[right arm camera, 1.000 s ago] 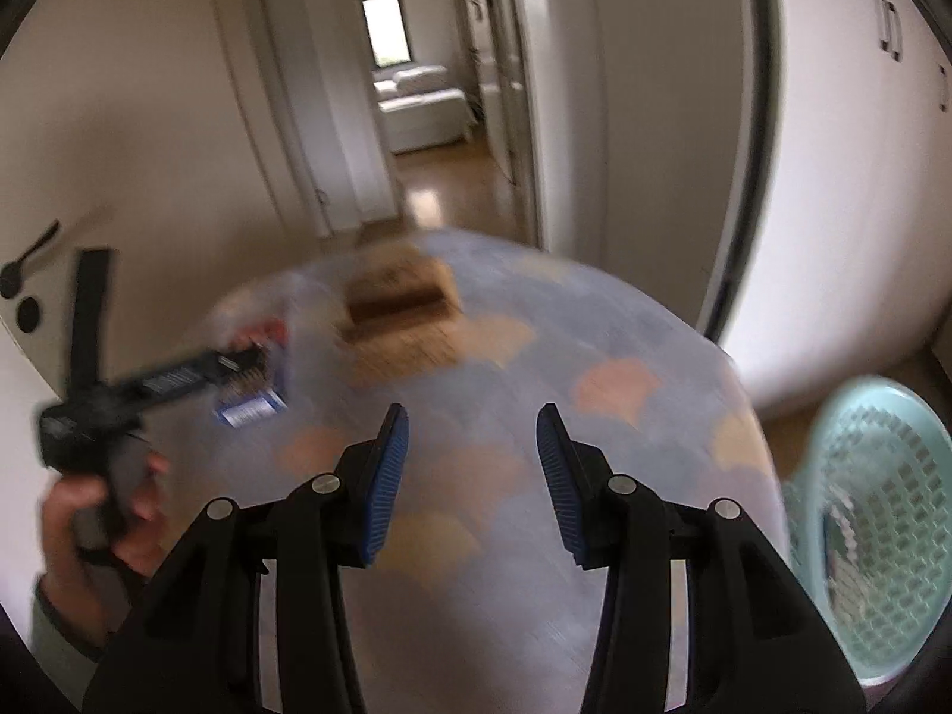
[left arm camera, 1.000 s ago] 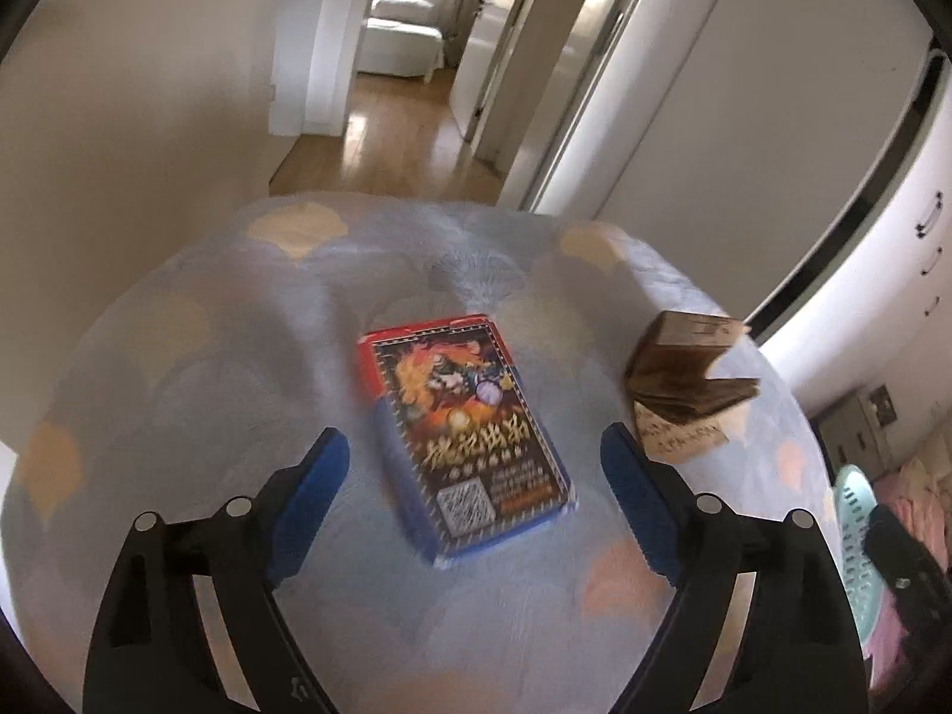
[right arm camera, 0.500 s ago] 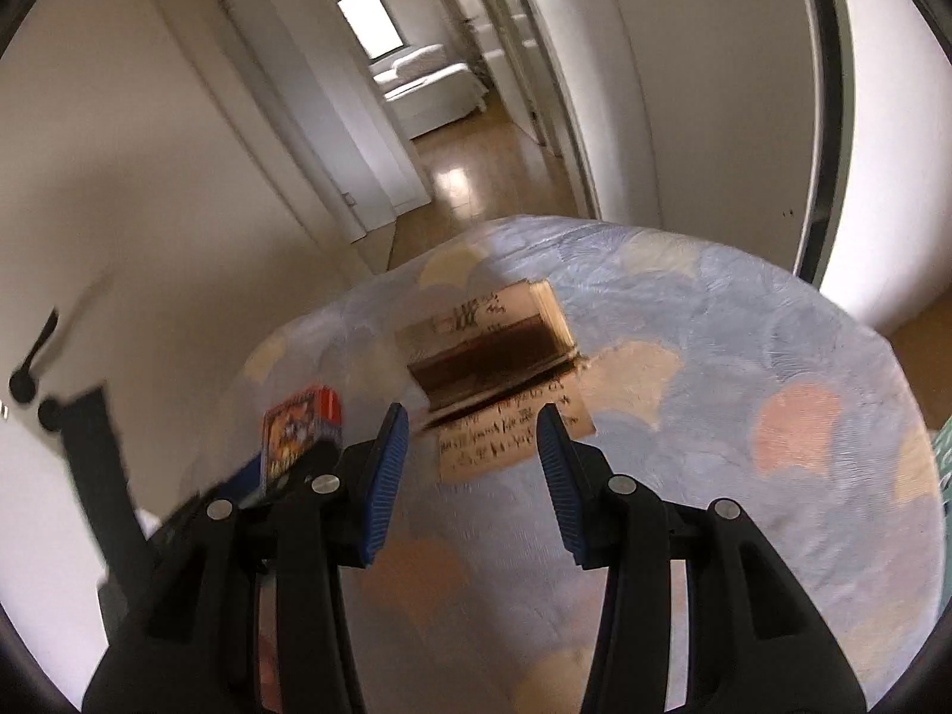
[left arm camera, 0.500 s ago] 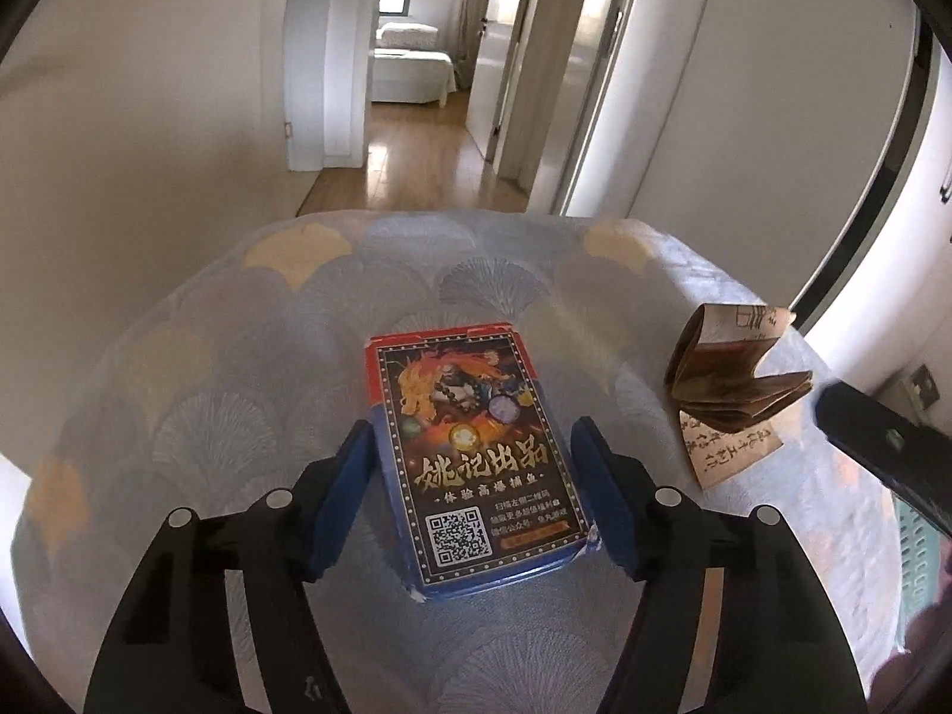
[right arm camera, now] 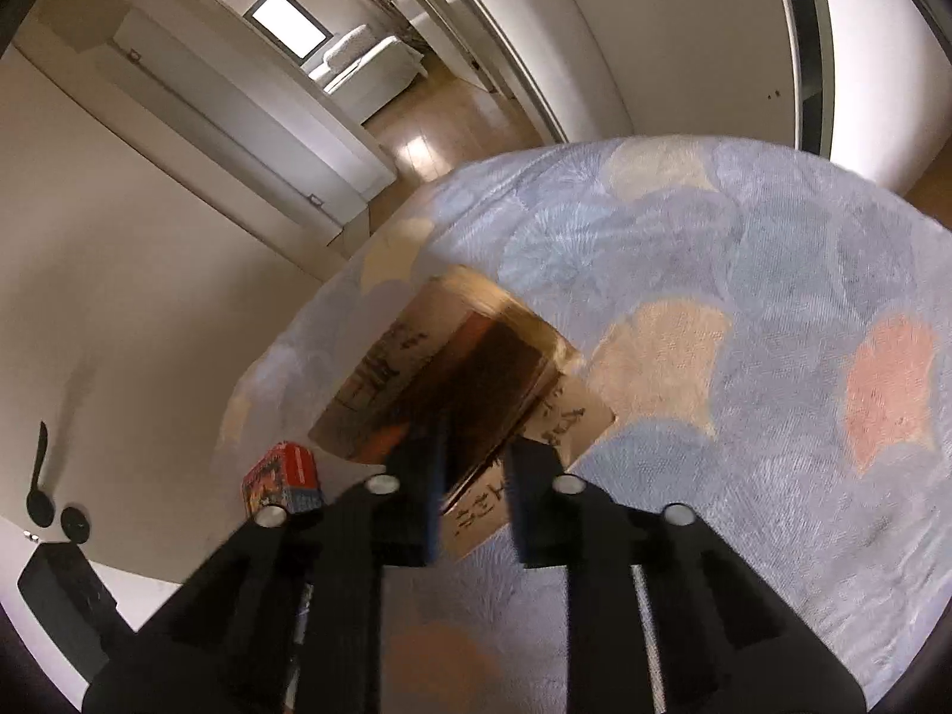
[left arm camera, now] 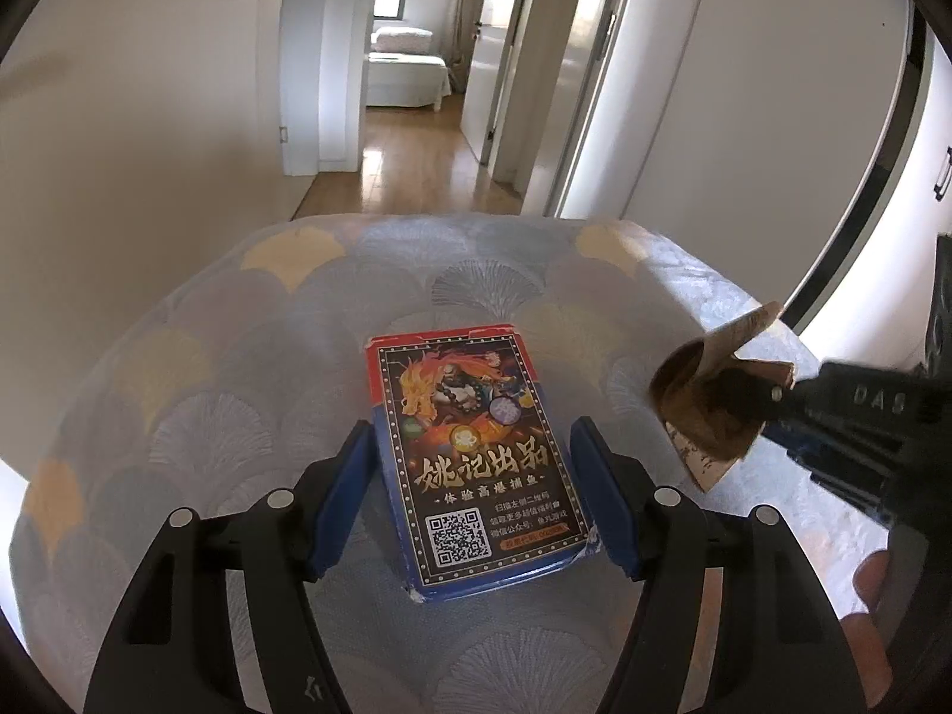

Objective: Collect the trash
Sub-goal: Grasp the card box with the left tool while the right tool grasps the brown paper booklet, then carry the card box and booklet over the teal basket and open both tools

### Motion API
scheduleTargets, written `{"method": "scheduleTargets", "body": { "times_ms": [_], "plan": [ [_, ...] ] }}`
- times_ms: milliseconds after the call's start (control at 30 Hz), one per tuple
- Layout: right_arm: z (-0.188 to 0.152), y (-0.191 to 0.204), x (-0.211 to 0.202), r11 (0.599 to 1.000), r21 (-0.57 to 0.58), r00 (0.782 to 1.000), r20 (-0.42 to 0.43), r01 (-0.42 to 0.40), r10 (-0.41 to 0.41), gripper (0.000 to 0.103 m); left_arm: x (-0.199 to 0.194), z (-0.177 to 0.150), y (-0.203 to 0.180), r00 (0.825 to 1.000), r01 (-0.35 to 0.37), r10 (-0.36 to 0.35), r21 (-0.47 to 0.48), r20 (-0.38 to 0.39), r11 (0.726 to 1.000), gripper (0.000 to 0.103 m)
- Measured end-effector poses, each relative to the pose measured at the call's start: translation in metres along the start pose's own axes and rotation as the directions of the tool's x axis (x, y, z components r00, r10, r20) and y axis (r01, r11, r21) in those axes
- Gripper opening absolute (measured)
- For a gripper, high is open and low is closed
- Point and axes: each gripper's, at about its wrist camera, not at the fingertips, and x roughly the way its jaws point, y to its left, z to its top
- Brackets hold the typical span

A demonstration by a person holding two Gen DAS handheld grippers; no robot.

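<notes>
Left hand-held gripper (left arm camera: 476,494): blue pads (left arm camera: 345,500) either side of card box (left arm camera: 476,464), jaws straddling its near half. Left pad touching box edge or just off it; right pad just beside the other edge. Grip not confirmed; cannot tell whether clamped or merely closing in.

Card box: flat on patterned cloth (left arm camera: 238,357) of bench, near middle, dark printed face up, QR code toward camera, red end facing away. Same box seen small at left in right wrist view (right arm camera: 285,479), near cloth edge.

Right hand-held gripper (right arm camera: 473,476): jaws narrowed around brown folded paper (right arm camera: 452,381), fingers on either side of its near edge. View blurred; cannot tell whether pinched or only close. In left wrist view, gripper entering from right (left arm camera: 767,395), tip against paper (left arm camera: 708,410), which stands crumpled with one corner up.

Paper: on cloth to right of box, well apart from it. Dark writing on its lighter flap.

Behind bench: hallway with wood floor (left arm camera: 410,172), white doors.
</notes>
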Motion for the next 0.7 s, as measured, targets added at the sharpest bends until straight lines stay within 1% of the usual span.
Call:
{"method": "scheduleTargets", "body": {
  "times_ms": [100, 233, 300, 433, 600, 700],
  "plan": [
    [-0.005, -0.004, -0.009, 1.000, -0.009, 1.000, 0.009, 0.003, -0.003, 0.007, -0.002, 0.001, -0.002, 1.000, 0.012, -0.012, 0.005, 0.013, 1.000, 0.064],
    [-0.010, -0.010, -0.029, 1.000, -0.028, 0.999, 0.036, 0.008, -0.007, 0.002, -0.009, -0.001, -0.010, 0.998, 0.061, -0.061, 0.024, 0.029, 0.998, 0.064],
    [-0.012, -0.015, -0.042, 0.999, -0.034, 0.998, 0.053, 0.023, -0.021, 0.002, -0.012, -0.001, -0.016, 0.995, 0.094, -0.095, 0.035, 0.036, 0.995, 0.064],
    [-0.019, -0.031, -0.075, 0.998, -0.034, 0.994, 0.101, 0.054, -0.051, 0.002, -0.020, -0.005, -0.035, 0.989, 0.134, -0.138, 0.077, 0.050, 0.988, 0.064],
    [-0.029, -0.056, -0.117, 0.997, -0.001, 0.985, 0.159, 0.071, -0.070, 0.002, -0.037, -0.017, -0.065, 0.972, 0.221, -0.229, 0.128, 0.046, 0.967, 0.064],
    [-0.035, -0.069, -0.151, 0.995, 0.005, 0.971, 0.217, 0.100, -0.099, 0.002, -0.048, -0.025, -0.087, 0.958, 0.272, -0.283, 0.164, 0.047, 0.948, 0.064]
  ]
}}
